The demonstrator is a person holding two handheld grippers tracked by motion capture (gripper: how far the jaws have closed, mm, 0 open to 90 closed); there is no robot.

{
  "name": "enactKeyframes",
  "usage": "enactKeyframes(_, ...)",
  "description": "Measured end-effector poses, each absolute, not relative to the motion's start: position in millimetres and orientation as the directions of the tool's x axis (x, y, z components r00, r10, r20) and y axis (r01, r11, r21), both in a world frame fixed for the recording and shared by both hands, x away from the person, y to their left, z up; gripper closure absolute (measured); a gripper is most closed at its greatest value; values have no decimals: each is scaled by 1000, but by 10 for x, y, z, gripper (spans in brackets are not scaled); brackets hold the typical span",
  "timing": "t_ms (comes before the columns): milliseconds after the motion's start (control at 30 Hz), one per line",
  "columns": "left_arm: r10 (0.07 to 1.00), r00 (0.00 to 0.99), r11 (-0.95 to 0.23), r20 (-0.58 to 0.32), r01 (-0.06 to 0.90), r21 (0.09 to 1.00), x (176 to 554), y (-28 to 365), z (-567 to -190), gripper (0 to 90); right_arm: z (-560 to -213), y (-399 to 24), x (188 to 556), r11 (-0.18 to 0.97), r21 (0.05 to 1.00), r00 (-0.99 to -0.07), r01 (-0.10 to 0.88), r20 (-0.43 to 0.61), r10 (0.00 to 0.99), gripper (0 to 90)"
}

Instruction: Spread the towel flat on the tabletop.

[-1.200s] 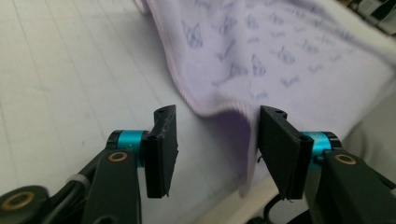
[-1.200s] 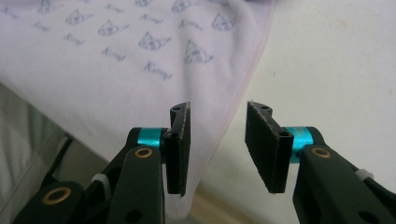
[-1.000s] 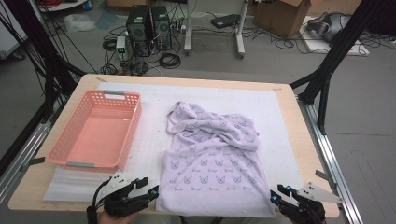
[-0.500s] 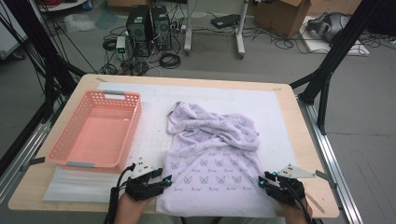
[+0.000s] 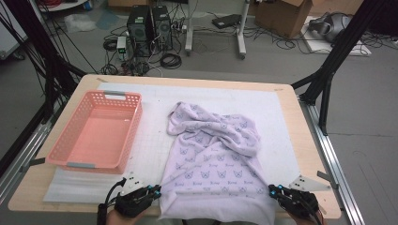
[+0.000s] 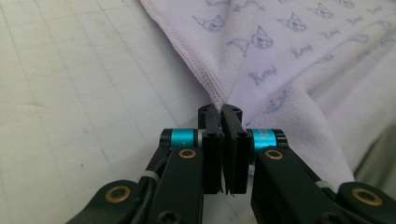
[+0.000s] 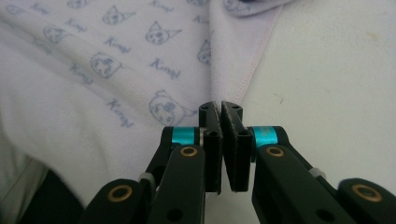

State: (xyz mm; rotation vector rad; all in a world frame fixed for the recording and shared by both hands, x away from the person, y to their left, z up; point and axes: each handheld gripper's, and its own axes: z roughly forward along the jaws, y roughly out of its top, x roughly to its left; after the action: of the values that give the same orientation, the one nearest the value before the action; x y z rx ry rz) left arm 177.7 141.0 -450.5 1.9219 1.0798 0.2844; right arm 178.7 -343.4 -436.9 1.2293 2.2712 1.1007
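A lilac cloth point(image 5: 213, 159) with a blue cat print lies half spread on the white mat, bunched at its far end. My left gripper point(image 5: 157, 189) is at the cloth's near left corner. In the left gripper view its jaws point(image 6: 220, 109) have just been closing and now pinch the stitched hem of the cloth point(image 6: 289, 56). My right gripper point(image 5: 272, 189) is at the near right corner. Its jaws point(image 7: 220, 106) have likewise just closed on the edge of the cloth point(image 7: 116, 60).
An empty pink basket point(image 5: 96, 131) stands on the left of the white gridded mat point(image 5: 155, 140), which covers most of the wooden table point(image 5: 305, 140). Computer towers point(image 5: 148, 23) and cables lie on the floor beyond the far edge.
Both grippers went from open beside the cloth's near edge onto its two near corners, then shut on them. They now sit slightly back towards the table's near edge.
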Motion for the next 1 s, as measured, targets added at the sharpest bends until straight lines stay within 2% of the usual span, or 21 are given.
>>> enactKeyframes(167,764,596,-202,-247,584,786,1673,1473,-4471,839,-4353,-3467,1648,342,753,-590,562,76,804,858)
enactKeyframes(200,766,590,-191,-255,587,787,1669,1488,-4468,789,-4351,-3474,1643,334,755,-589,564,84,804,835)
enactKeyframes(267,777,564,-150,-282,599,787,1702,1515,-4464,567,-4347,-3480,1661,308,763,-574,568,98,813,709)
enactKeyframes(333,785,551,-121,-282,584,803,1756,1523,-4455,516,-4343,-3477,1707,279,778,-562,562,112,819,629)
enactKeyframes(367,788,545,-109,-285,581,807,1793,1518,-4448,477,-4339,-3468,1732,261,785,-553,561,122,824,619)
enactKeyframes(600,785,557,-150,-272,596,789,2120,1319,-4540,454,-4425,-3288,2043,293,756,-533,585,87,841,622)
enactKeyframes(667,774,574,-162,-269,590,791,2130,1268,-4545,469,-4473,-3232,2098,319,740,-535,592,65,843,677)
enactKeyframes(700,754,602,-189,-262,581,792,2115,1245,-4555,541,-4467,-3229,2101,320,738,-538,594,69,840,771)
enactKeyframes(733,752,627,-231,-204,541,809,2076,1215,-4569,664,-4462,-3229,2101,326,734,-558,595,86,825,847)
enactKeyframes(767,739,652,-267,-169,514,815,2043,1203,-4575,762,-4460,-3220,2090,342,735,-567,586,69,821,855)
enactKeyframes(800,732,660,-272,-171,513,814,2034,1214,-4572,848,-4453,-3215,2077,350,733,-572,584,64,818,858)
enactKeyframes(1000,735,635,-219,-236,551,805,1904,1419,-4515,862,-4421,-3301,1935,345,733,-588,587,92,804,862)
